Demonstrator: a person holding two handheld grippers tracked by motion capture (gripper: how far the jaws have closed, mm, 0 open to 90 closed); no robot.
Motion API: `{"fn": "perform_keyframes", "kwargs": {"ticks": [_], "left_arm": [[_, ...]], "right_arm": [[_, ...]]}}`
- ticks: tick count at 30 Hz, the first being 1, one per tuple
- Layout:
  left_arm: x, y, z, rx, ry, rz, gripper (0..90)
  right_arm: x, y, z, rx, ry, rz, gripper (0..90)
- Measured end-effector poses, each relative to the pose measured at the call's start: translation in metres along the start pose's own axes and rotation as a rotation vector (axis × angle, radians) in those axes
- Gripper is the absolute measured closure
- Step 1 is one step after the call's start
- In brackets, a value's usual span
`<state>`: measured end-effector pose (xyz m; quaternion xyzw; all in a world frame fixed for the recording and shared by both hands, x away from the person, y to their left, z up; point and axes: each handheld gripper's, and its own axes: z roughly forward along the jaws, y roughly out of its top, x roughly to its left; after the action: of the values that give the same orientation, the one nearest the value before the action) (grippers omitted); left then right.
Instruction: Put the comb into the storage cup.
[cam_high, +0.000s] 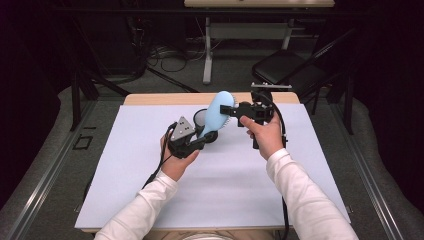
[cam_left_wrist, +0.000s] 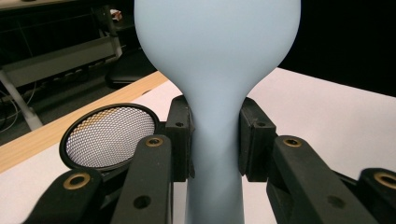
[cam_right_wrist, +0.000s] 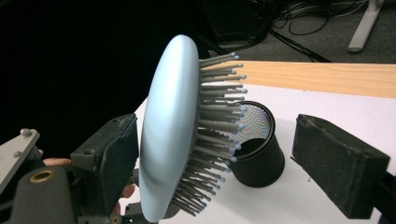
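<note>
From the high view we see the left gripper (cam_high: 202, 141) holding the light blue hairbrush (cam_high: 216, 112) by its handle, raised above the white table (cam_high: 150, 200), its head tilted toward the right gripper (cam_high: 226, 110); we judge this presents the head for a second grip, perhaps before lowering it into the black mesh cup (cam_high: 201, 118) just behind. In the left gripper view, our jaws pinch the narrow neck of the hairbrush (cam_left_wrist: 215, 93), the pads pressed to both sides, which we judge keeps it from swinging; the mesh cup (cam_left_wrist: 109, 136) lies to the left. In the right gripper view, the jaws stand spread around the brush head (cam_right_wrist: 170, 135), one pad by its smooth back, the other well clear of the bristles (cam_right_wrist: 219, 126), with the cup (cam_right_wrist: 259, 154) beyond. We can read no brand, label or writing.
</note>
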<state>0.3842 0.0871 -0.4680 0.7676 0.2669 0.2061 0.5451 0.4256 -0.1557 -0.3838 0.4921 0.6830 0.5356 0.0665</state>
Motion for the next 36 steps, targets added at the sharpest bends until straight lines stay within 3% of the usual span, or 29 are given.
{"fn": "perform_keyframes", "kwargs": {"ticks": [11, 19, 36], "left_arm": [[-0.0051, -0.0013, 0.0029, 0.007, -0.008, 0.014, 69.8], [-0.0070, -0.0021, 0.0045, 0.012, -0.010, 0.021, 69.8], [-0.0092, -0.0024, 0.0054, 0.011, -0.013, 0.026, 69.8]], "right_arm": [[0.0007, -0.0004, 0.0030, 0.003, 0.023, 0.012, 16.0], [0.0006, -0.0009, 0.0046, 0.001, 0.035, 0.017, 24.2], [-0.0009, -0.0006, 0.0063, -0.002, 0.052, 0.042, 32.8]]}}
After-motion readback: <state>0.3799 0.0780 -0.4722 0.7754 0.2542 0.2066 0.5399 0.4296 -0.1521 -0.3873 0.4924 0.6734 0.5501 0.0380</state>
